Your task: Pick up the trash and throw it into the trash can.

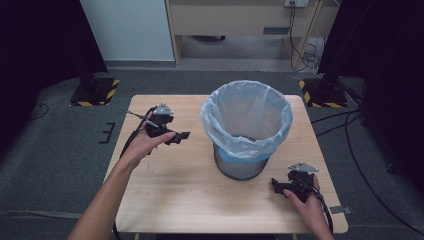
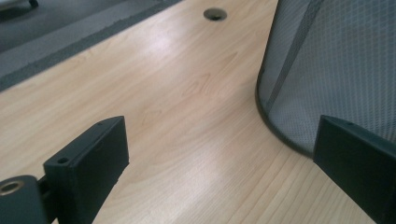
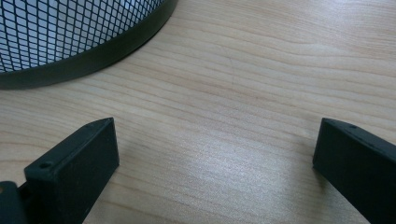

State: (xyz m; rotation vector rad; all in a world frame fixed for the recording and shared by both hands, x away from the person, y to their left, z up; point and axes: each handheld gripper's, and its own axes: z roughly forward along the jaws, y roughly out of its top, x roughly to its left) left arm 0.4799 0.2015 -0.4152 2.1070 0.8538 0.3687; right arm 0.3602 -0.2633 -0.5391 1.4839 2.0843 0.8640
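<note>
Wastebasket (image 1: 245, 150), a mesh bin lined with a pale plastic bag (image 1: 247, 112), stands on the wooden table (image 1: 190, 200) a little right of its middle, nearer the far edge than the near one. In the high view your left gripper (image 1: 181, 135) sits just beside the bin on its left, while your right gripper (image 1: 275, 185) rests near the near right corner, close to the bin's base. Neither one touches it.

From the left gripper view, your 2 jaws stand wide apart with bare wood between them, and the bin's mesh wall (image 2: 336, 70) curves just ahead on the right. A cable hole (image 2: 215, 14) marks the table farther off.

From the right gripper view, your jaws are likewise spread wide and hold nothing; the bin's dark bottom rim (image 3: 93, 56) arcs across the upper left.

You look to be at the approach, before any grasp. Next you would likely need to raise both grippers to the bag's folded rim. Room is generous on the left half of the table; the right edge lies close to your right hand.
</note>
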